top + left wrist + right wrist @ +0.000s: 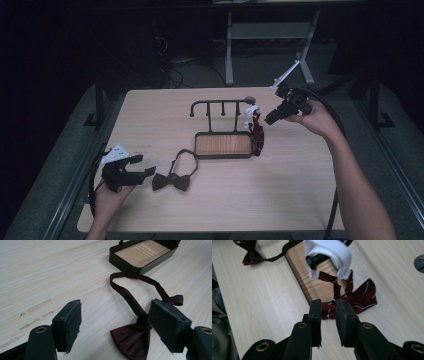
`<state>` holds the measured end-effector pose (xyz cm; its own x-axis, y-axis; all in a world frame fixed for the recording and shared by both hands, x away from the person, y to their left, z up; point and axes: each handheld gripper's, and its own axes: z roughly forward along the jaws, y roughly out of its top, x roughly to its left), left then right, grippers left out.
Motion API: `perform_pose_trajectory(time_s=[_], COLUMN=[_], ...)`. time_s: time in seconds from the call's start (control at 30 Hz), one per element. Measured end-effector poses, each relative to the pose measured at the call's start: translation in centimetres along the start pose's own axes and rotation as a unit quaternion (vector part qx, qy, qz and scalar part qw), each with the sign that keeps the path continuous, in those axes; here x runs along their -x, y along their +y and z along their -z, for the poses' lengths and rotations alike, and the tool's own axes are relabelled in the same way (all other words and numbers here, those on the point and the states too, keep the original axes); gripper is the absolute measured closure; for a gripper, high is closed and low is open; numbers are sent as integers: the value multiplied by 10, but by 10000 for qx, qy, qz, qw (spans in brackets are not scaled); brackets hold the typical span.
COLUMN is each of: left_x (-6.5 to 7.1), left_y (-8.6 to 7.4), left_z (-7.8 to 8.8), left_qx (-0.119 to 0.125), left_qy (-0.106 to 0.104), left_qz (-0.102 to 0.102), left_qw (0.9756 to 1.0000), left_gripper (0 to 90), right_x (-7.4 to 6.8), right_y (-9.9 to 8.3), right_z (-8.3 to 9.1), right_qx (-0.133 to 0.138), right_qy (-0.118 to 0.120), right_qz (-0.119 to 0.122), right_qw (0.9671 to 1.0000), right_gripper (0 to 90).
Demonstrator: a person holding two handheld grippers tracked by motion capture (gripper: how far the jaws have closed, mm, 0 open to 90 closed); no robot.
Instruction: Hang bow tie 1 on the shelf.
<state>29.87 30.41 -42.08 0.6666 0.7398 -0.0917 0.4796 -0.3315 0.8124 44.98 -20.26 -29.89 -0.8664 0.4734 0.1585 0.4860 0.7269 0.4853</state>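
Hanging from the rack (220,103) just ahead of the slightly parted, empty right gripper (269,120), the striped bow tie (359,298) is placed; the plain bow tie (171,181) waits beside the open left gripper (145,166).

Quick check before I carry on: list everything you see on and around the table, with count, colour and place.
Table: one, light wood, under everything.
Hanger stand: one, black frame with wooden base, table centre.
Plain bow tie: one, dark maroon, flat on the table left of the stand, strap looped.
Striped bow tie: one, red with pale stripes, on a white strap hung from the rack's right end.
Left gripper: one, black, open, beside the plain bow tie.
Right gripper: one, black, jaws slightly apart, gripping nothing, near the striped bow tie.
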Motion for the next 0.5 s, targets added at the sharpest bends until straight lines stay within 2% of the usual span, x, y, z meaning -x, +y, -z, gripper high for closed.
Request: perform_pose_trajectory(time_s=[0.3, 0.5], left_x=[2, 3], left_y=[2, 2], left_z=[-2, -4], left_qx=[-100, -128], left_qy=[-30, -67], left_qz=[-70, -93], left_qw=[9999, 9999], left_gripper=[262, 263], right_x=[-11, -17], right_y=[-16, -24], right_z=[-3, -4], right_qx=[106, 122], right_qy=[210, 259], right_qz=[210, 282], right_qw=[9995, 9992], right_gripper=[689, 661])
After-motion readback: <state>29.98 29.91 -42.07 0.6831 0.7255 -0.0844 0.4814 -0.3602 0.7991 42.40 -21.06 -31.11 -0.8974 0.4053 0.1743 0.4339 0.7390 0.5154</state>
